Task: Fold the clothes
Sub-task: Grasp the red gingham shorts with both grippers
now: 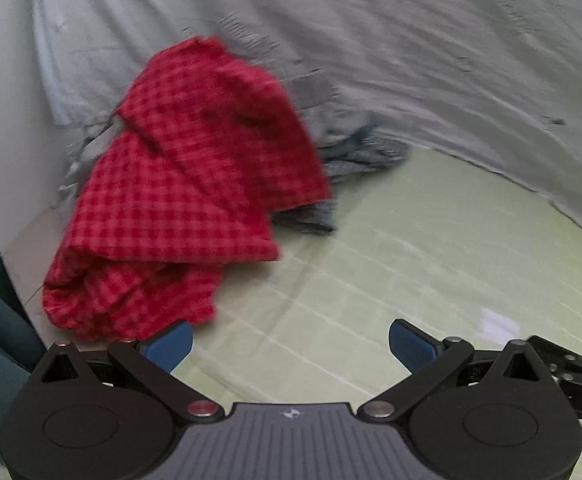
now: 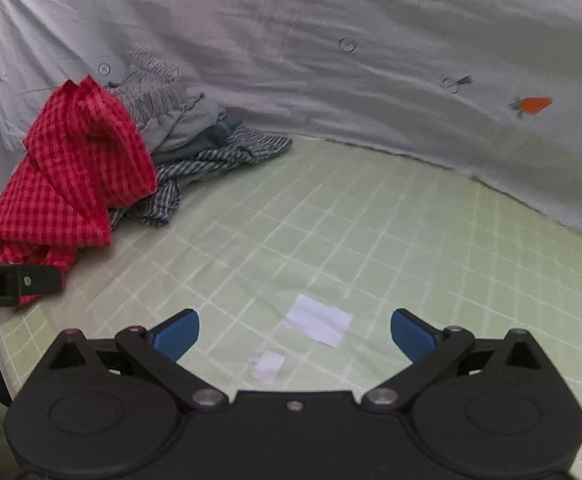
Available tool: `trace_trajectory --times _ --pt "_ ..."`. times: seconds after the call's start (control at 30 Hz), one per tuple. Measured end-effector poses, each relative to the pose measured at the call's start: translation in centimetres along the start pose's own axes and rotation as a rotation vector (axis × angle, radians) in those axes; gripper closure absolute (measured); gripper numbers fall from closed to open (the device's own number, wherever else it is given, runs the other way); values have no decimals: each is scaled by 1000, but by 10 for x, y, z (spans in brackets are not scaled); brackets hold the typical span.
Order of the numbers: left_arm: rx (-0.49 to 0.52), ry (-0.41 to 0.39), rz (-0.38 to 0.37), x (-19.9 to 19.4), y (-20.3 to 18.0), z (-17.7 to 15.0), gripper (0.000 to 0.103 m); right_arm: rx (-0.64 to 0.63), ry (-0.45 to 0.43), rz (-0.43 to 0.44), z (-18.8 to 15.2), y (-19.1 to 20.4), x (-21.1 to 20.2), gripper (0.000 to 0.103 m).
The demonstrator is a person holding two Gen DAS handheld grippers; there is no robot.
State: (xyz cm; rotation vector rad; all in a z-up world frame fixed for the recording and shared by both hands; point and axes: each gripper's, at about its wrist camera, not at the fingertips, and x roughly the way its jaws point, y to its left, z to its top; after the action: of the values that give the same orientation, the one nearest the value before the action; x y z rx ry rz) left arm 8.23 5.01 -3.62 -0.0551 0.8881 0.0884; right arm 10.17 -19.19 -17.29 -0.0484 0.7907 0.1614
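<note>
A crumpled red gingham garment [image 1: 187, 184] fills the left of the left wrist view, heaped on a pale green grid-patterned sheet [image 1: 411, 264]. Behind it lies striped blue-grey clothing [image 2: 211, 160]. The left gripper [image 1: 290, 345] sits low in frame, blue fingers spread apart, holding nothing. The right gripper [image 2: 295, 334] is likewise spread wide and empty, above two white paper scraps [image 2: 318, 320]. A pale carrot-print cloth [image 2: 371, 60] hangs behind.

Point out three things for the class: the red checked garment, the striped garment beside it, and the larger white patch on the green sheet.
red checked garment [image 1: 195, 168], left wrist view, on its broad top fold.
striped garment [image 2: 227, 156], right wrist view, on its spread middle.
larger white patch [image 2: 318, 320], right wrist view, at its centre.
</note>
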Motion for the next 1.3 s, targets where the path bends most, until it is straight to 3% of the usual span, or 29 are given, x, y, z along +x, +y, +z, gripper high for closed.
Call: trace_trajectory --times 0.17,0.37,0.43,0.57,0.63,0.67,0.7,0.73,0.77,0.87,1.07,1.3 --pt "-95 16 44 32 45 22 0 -35 32 58 27 20 43 0" --pt "-265 44 74 69 94 45 3 -137 -26 137 75 67 95 2" --pt "-335 34 55 75 109 51 11 -169 -38 181 90 82 110 11" --pt "-430 28 33 86 127 60 41 -222 -56 284 113 113 130 23" --pt "-469 24 37 91 132 62 58 -231 -44 334 122 126 139 48" --pt "-486 23 39 93 135 63 72 -231 -29 357 126 131 144 58" --pt "-497 24 43 94 137 64 85 -227 -20 370 127 134 148 79" --pt "-500 21 45 94 137 64 89 -222 -11 382 129 137 152 94" --pt "-498 13 46 93 137 63 92 -211 -16 388 129 136 154 102" --pt "-496 -2 59 86 133 62 96 -168 -63 388 127 123 145 103" --pt "-441 -27 8 55 105 58 98 -50 -182 251 116 57 94 103" --pt "-321 -23 -109 14 35 32 98 73 -234 -56 61 -64 16 103"
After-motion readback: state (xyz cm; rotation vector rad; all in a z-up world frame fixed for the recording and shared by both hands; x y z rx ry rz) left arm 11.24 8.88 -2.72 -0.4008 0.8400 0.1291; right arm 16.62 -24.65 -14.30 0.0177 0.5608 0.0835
